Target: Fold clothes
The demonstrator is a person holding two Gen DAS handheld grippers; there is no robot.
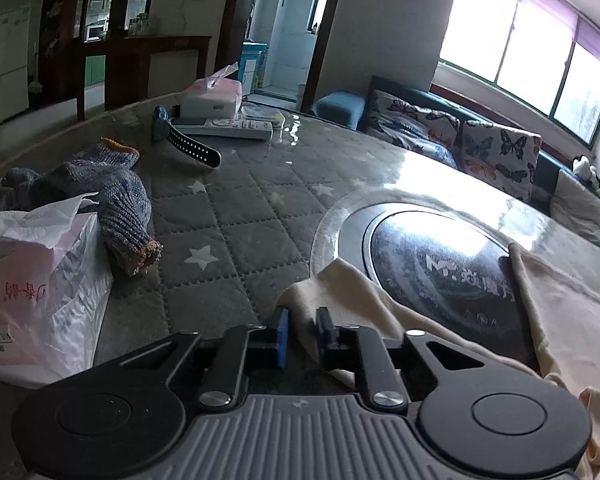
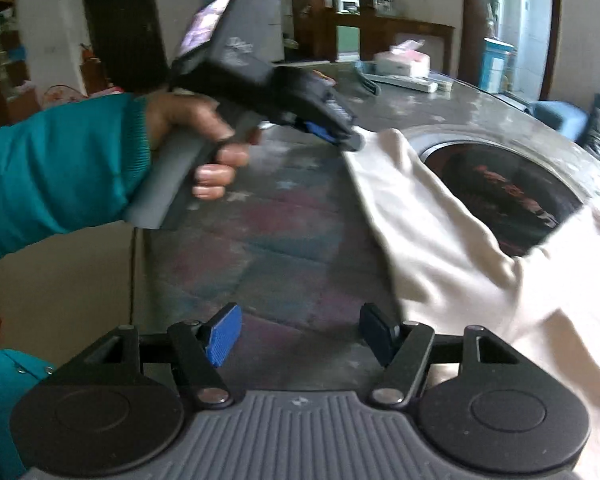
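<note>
Meanwhile, left gripper (image 1: pixel 303 334) fingers pinch cream cotton garment (image 2: pixel 460 248) corner at 12 o'clock on quilted grey desk (image 1: pixel 236 216) | right gripper (image 2: pixel 300 334) wide open, empty | risk: thin pinch slips, fold skews.

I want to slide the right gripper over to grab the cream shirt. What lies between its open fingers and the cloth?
In the right wrist view, only bare quilted table cover separates the right gripper from the cream shirt.

Garment (image 1: pixel 572 308) on table (image 1: pixel 260 208), right of gloves (image 1: pixel 112 188)
</note>
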